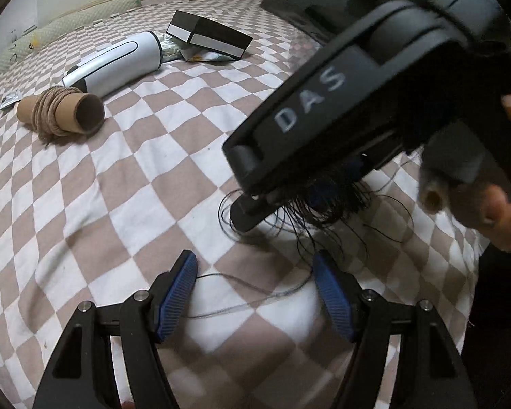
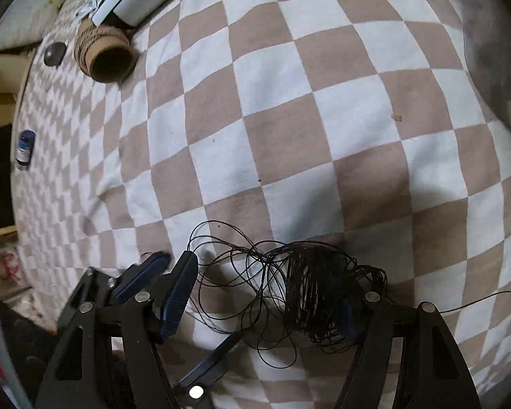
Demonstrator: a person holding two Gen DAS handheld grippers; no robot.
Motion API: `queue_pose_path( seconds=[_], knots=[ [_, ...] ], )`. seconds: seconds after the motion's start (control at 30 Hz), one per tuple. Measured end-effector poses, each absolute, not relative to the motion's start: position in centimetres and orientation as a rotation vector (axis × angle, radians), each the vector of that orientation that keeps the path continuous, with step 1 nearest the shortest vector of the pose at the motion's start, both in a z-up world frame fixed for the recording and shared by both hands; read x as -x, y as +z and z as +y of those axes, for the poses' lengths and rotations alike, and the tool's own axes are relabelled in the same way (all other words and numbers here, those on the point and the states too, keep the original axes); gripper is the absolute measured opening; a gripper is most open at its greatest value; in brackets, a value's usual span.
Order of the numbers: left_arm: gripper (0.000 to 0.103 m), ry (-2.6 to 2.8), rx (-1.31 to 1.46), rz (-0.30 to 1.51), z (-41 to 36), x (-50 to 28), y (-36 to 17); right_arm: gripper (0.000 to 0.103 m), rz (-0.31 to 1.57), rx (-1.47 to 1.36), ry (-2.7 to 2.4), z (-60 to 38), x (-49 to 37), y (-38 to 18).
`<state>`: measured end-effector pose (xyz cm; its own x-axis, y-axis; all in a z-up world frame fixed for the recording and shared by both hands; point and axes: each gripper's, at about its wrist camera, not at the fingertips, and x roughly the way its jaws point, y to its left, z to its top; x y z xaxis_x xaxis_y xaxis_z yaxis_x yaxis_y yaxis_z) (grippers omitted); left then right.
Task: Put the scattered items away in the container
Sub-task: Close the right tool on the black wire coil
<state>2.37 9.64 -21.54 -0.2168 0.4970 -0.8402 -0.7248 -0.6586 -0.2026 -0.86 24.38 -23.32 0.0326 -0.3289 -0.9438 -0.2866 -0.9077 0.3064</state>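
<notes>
Thread (image 2: 310,289), a black tangle on the checked cover (image 2: 289,119), hangs on one finger of the wide-parted right gripper (image 2: 269,293) (snagged, not pinched), while the left gripper (image 1: 255,293) stands wide, empty, near it.

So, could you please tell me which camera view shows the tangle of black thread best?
The right wrist view: the black thread sits close and unobstructed between that gripper's fingers, loops spread over the checkered sheet. In the left wrist view, the right gripper hides most of it, leaving only loose strands visible.
</notes>
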Motion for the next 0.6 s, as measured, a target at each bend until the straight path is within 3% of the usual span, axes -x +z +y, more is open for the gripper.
queue_pose_path(
  seconds=[0.17, 0.33, 0.47, 0.6],
  knots=[
    [0.071, 1.973, 1.219, 0.261, 7.7, -2.7, -20.6, 0.070, -0.588, -2.235, -2.101, 24.1, 1.0, -23.4],
    [0.071, 1.995, 1.231, 0.210, 6.4, -2.8, -20.0, 0.042, -0.383, -2.225, -2.171, 23.8, 0.4, -23.1],
    [0.071, 1.999, 1.250, 0.185, 6.0, -2.7, -19.8, 0.006, -0.371, -2.194, -2.190, 25.1, -0.3, -22.8],
    [0.071, 1.979, 1.262, 0.170, 6.5, -3.0, -19.5, 0.005, -0.368, -2.115, -2.220, 25.9, -1.6, -21.5]
  ],
)
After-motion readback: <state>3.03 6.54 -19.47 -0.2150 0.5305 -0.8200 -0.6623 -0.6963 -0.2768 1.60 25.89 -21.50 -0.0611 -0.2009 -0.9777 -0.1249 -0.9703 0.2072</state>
